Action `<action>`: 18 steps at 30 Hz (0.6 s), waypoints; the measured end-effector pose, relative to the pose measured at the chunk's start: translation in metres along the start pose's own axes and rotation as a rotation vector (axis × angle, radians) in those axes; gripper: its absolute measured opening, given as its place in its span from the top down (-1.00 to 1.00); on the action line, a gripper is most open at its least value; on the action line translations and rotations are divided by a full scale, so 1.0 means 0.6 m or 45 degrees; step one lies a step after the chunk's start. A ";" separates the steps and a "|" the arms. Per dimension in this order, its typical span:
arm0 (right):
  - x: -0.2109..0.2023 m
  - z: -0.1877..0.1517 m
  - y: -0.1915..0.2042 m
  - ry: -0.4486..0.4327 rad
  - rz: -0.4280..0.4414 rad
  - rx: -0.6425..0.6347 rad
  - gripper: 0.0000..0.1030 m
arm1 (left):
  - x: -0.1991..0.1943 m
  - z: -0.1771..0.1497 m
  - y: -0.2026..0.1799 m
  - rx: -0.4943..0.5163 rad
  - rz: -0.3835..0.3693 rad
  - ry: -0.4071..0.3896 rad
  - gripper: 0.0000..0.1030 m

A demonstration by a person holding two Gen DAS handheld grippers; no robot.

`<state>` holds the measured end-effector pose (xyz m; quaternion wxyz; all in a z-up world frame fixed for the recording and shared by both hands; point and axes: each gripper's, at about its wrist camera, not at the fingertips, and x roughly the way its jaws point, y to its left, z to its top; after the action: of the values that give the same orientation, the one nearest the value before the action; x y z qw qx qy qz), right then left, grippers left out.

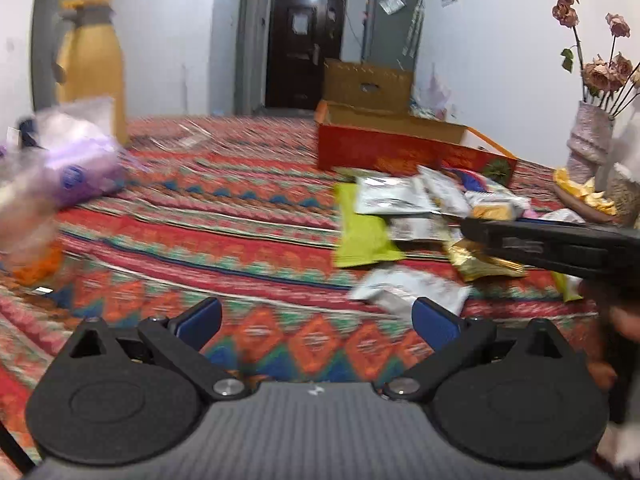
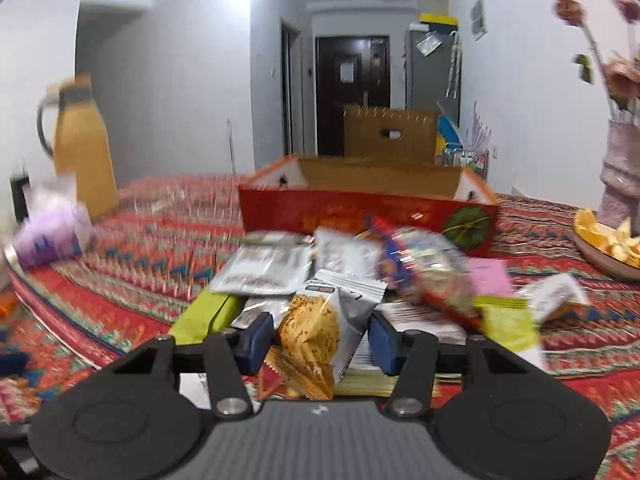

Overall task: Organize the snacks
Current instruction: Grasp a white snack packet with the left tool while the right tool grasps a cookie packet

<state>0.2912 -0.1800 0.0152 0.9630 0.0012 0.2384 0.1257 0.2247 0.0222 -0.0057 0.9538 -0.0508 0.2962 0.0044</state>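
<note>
Two views, left wrist first. The left gripper (image 1: 316, 320) sits at the bottom centre of the frame, its fingers (image 1: 200, 320) spread wide with nothing between them, only the patterned table (image 1: 224, 216) beneath. A pile of snacks (image 1: 416, 216) lies right of centre, with a green packet (image 1: 362, 236) at its left edge and a gold packet (image 1: 480, 262) lower right. Behind the pile, toward upper centre, stands an open red box (image 1: 400, 148). The right gripper (image 1: 560, 244) enters from the right edge over the pile; whether it is open or closed cannot be told here. A yellow jug (image 1: 90, 60) is at upper left, a purple bag (image 1: 76, 168) below it, and a vase (image 1: 588, 140) of dried flowers at upper right.

In the right wrist view, the right gripper (image 2: 316, 340) is at lower centre, fingers (image 2: 256, 340) part open on either side of a cookie packet (image 2: 320, 332) that tops the near end of the pile; contact with the pads cannot be made out. The red box (image 2: 360, 216) is just behind the snacks (image 2: 360, 280), mid-frame. A plate of orange slices (image 2: 608, 248) sits at the right edge.
</note>
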 end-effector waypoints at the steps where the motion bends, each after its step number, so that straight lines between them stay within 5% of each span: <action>1: -0.018 -0.001 -0.020 0.009 0.020 0.015 0.00 | 0.011 0.004 -0.012 -0.010 -0.021 0.024 -1.00; 6: -0.079 -0.039 -0.096 0.162 0.056 0.000 -0.01 | 0.071 0.022 -0.087 -0.014 -0.009 0.072 -0.92; 10: -0.098 -0.069 -0.122 0.254 0.169 -0.015 -0.04 | 0.114 0.037 -0.111 -0.083 -0.017 0.143 -0.64; 13: -0.101 -0.074 -0.132 0.232 0.133 0.036 -0.33 | 0.114 0.036 -0.124 -0.009 -0.013 0.102 -0.42; 15: -0.111 -0.076 -0.136 0.191 0.116 0.070 -0.45 | 0.098 0.026 -0.127 0.051 -0.051 0.073 -0.45; 18: -0.117 -0.080 -0.139 0.151 0.203 0.181 -0.45 | 0.088 0.010 -0.130 0.093 0.017 0.074 -0.84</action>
<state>0.2291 -0.2807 -0.0002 0.9316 0.0810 0.3025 0.1846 0.2747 -0.0560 -0.0231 0.9459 -0.0141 0.3242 -0.0015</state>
